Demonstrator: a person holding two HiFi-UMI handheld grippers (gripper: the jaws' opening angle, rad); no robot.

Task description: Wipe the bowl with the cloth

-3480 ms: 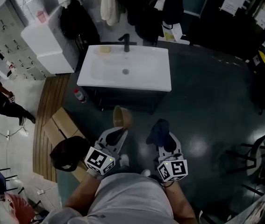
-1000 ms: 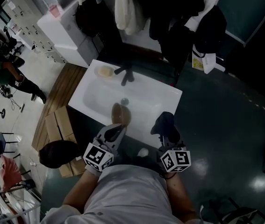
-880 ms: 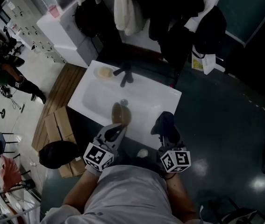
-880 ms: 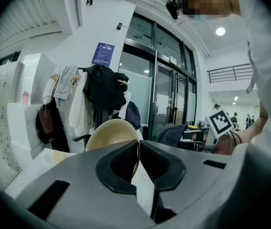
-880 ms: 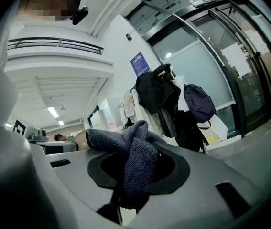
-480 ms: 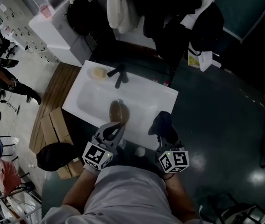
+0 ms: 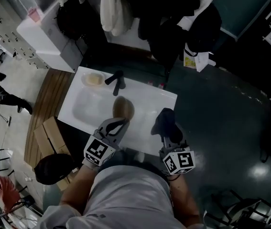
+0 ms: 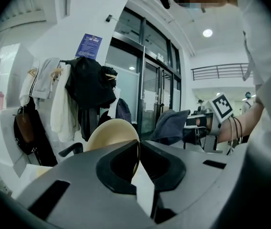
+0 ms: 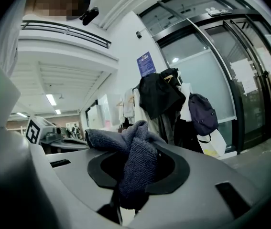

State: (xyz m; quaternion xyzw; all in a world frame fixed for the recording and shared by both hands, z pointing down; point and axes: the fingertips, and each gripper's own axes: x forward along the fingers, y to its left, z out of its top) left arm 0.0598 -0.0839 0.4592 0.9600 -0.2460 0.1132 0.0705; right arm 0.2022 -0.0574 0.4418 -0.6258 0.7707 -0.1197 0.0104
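Left gripper [image 7: 120, 124] jaws pinch just the bowl [image 7: 123, 107] rim over the sink [image 7: 85, 106]; right gripper [image 7: 168, 131] clamps the cloth [image 7: 163, 119]; I reckon hard wiping could lever the bowl loose.

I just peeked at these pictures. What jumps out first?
A round tan bowl, pinched by its rim in the left gripper, hangs over the white rectangular sink. Beside it, the right gripper clamps a bunched dark blue knitted cloth; the two are apart.

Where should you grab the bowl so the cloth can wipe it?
Pinch the bowl by its thin rim, from the person's side, as the left gripper does: the wall fits between the fingers, leaving the rest bare for the cloth.
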